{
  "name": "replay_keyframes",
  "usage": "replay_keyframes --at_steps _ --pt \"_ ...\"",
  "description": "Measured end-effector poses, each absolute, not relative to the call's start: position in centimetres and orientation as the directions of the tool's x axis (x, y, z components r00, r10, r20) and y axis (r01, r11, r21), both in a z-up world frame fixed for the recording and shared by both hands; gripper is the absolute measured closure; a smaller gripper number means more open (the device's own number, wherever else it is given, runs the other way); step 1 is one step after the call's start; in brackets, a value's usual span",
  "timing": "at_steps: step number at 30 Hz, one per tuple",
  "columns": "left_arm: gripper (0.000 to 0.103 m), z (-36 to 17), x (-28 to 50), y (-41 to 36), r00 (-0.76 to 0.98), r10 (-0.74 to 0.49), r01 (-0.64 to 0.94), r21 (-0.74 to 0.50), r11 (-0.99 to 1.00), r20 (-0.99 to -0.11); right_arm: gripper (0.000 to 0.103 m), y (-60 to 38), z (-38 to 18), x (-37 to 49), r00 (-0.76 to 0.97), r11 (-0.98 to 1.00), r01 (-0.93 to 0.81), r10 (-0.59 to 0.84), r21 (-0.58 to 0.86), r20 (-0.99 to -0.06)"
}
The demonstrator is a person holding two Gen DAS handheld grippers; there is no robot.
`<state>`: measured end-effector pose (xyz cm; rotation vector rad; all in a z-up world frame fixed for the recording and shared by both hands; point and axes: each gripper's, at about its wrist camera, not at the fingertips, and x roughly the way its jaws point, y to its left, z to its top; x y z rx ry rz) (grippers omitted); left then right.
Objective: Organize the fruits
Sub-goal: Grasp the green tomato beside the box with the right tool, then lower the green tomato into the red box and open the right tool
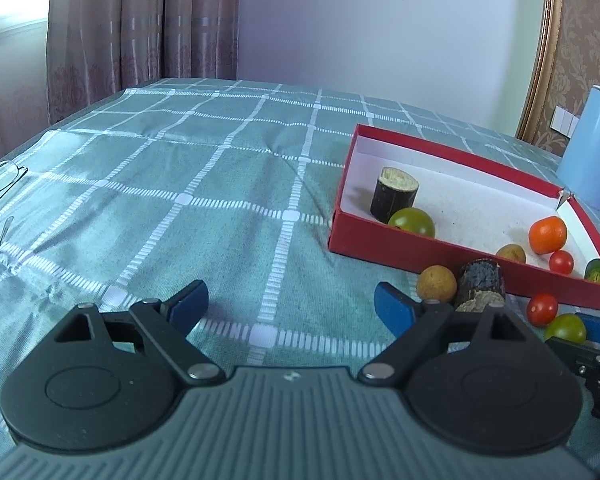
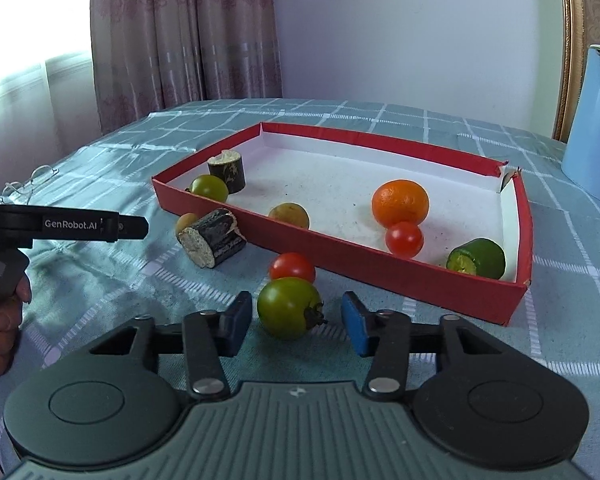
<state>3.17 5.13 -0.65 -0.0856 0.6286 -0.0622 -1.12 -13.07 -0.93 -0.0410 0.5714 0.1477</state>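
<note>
A red box (image 2: pixel 340 248) (image 1: pixel 420 246) with a white floor holds an orange (image 2: pixel 400 202), a red tomato (image 2: pixel 404 239), a green tomato (image 2: pixel 209 187), a cucumber piece (image 2: pixel 478 258), a dark sugarcane piece (image 2: pixel 227 171) and a tan longan (image 2: pixel 289 215). Outside the box on the cloth lie a green tomato (image 2: pixel 289 307), a red tomato (image 2: pixel 292 267), a sugarcane piece (image 2: pixel 212 238) and a longan (image 2: pixel 186 222). My right gripper (image 2: pixel 296 322) is open, with the green tomato between its blue pads, apart from both. My left gripper (image 1: pixel 290 306) is open and empty over the cloth.
A green checked cloth (image 1: pixel 180 200) covers the table. Eyeglasses (image 1: pixel 0 184) lie at the far left. A blue jug (image 2: pixel 596 128) stands at the back right beside the box. The left gripper's body (image 2: pixel 60 224) and the hand holding it show at the left of the right wrist view.
</note>
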Motion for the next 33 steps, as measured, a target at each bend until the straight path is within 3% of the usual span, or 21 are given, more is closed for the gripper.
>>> replay_keyframes --at_steps 5,15,23,33 --pt "0.014 -0.7 3.2 5.1 0.806 -0.082 0.032 -0.095 0.995 -0.586 0.070 -13.0 -1.1 -0.9 0.824 0.987 -0.160 0.137 0.006 -0.550" --pt "0.013 -0.6 3.2 5.1 0.806 -0.082 0.032 -0.095 0.995 -0.586 0.070 -14.6 -0.3 -2.7 0.873 0.990 -0.125 0.141 0.065 -0.467" --pt "0.013 -0.7 3.2 5.1 0.806 -0.082 0.032 -0.094 0.995 -0.586 0.070 -18.6 2.6 -0.9 0.916 0.998 -0.005 0.027 0.056 -0.400" --pt "0.013 -0.7 3.2 5.1 0.805 -0.081 0.032 -0.093 0.995 -0.587 0.067 -21.2 2.2 3.4 0.894 0.995 0.073 -0.037 0.063 -0.446"
